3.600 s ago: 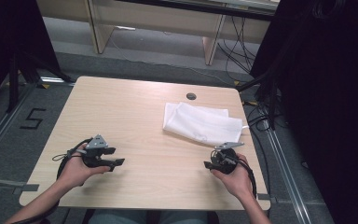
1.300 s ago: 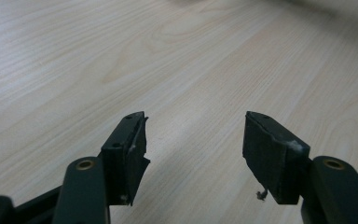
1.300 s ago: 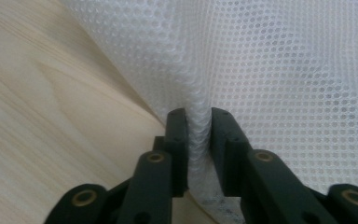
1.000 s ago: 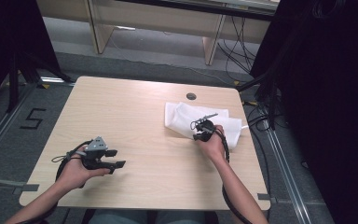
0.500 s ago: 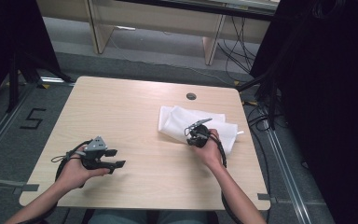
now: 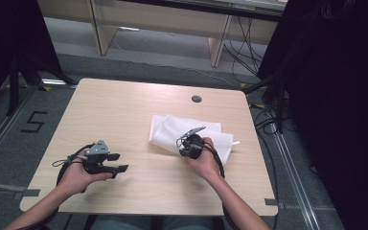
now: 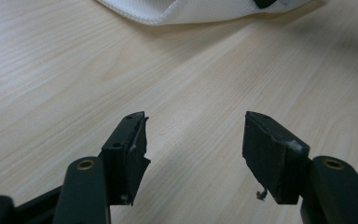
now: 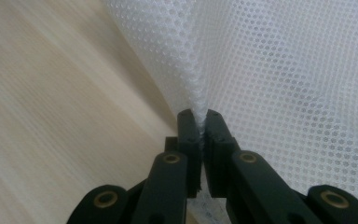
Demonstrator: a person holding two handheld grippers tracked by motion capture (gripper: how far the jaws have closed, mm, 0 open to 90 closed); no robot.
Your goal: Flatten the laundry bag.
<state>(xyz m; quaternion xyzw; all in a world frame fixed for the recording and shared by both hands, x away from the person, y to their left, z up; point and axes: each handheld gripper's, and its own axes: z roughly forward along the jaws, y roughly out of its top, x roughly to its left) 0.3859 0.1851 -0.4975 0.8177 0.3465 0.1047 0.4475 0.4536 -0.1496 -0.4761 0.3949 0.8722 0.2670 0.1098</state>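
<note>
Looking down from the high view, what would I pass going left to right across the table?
Left tongs held in the person's left hand → bare wooden table → right tongs, pinching the near edge of the white mesh cloth, which spreads on toward the table's right side.

White mesh cloth [image 6: 172, 130] under right tongs [image 6: 186, 143]; left tongs [image 6: 117, 163] well apart.

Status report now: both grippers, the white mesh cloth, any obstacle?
Right gripper shut on white mesh cloth. Left gripper open, nothing between. Table unobstructed.
</note>
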